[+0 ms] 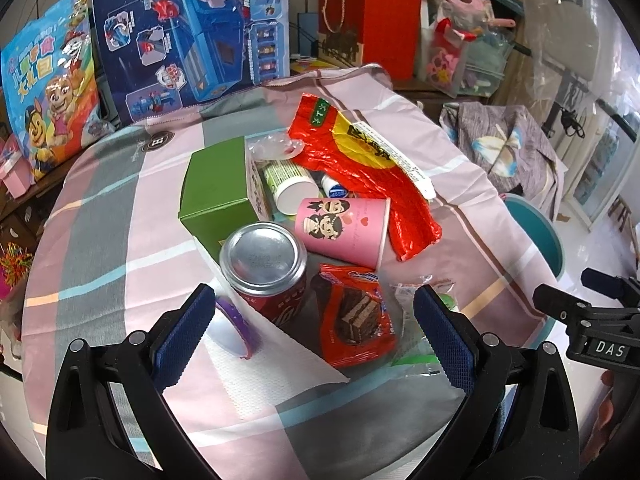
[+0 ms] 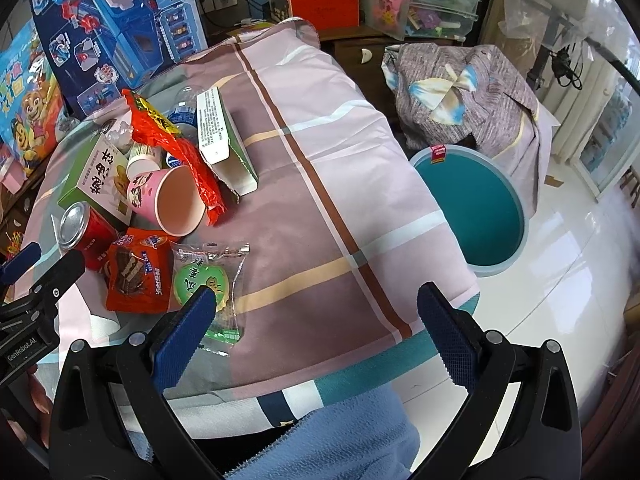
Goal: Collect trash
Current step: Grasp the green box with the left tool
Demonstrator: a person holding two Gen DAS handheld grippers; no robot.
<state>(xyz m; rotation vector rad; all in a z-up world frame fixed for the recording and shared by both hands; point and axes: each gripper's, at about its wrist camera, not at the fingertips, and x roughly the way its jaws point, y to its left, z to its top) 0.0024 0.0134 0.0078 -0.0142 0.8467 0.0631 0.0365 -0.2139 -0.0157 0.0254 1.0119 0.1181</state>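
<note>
Left wrist view is showing the left gripper (image 1: 312, 332), jaws apart, hovering over a red can (image 1: 266, 268) and wafer packet (image 1: 356, 320) near the tablecloth's (image 2: 320, 184) front edge — the right gripper (image 2: 316, 336) idling open — best closing squarely before carrying to the teal bin (image 2: 476, 200).

**Around the table**

A checked cloth (image 2: 320, 152) covers the table. Behind it lean a blue toy box (image 1: 188, 28) and a cartoon bag (image 1: 52, 88). A red gift bag (image 1: 368, 20) stands farther back. A grey patterned fabric (image 2: 464, 92) is heaped to the right.
</note>
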